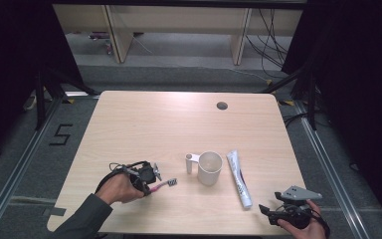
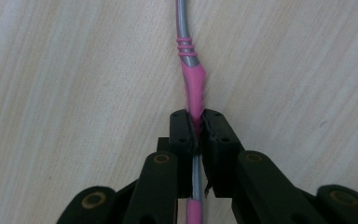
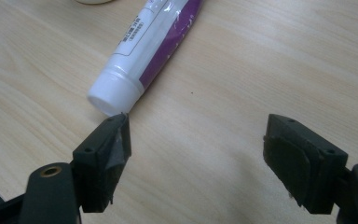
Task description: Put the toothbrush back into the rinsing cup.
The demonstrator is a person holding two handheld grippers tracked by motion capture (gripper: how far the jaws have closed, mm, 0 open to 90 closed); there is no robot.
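Left gripper (image 1: pixel 155 183) is clamped tight on the one toothbrush (image 1: pixel 165 185), jaws pinching its pink-and-grey handle near the front left of the table (image 1: pixel 144 119); in the left gripper view the toothbrush (image 2: pixel 193 88) runs straight up out of the gripper (image 2: pixel 196 128), lying low over the wood. Right gripper (image 1: pixel 264 209) sits at the front right corner with jaws spread wide and nothing between them. In the right gripper view that gripper (image 3: pixel 196 140) has its near jaw just beside the cap of the single toothpaste tube (image 3: pixel 154 51), which lies flat on the table. One white cup (image 1: pixel 210 168) stands mid-table, the toothpaste tube (image 1: pixel 239 178) just to its right. One small white cap (image 1: pixel 189 163) stands beside the cup.
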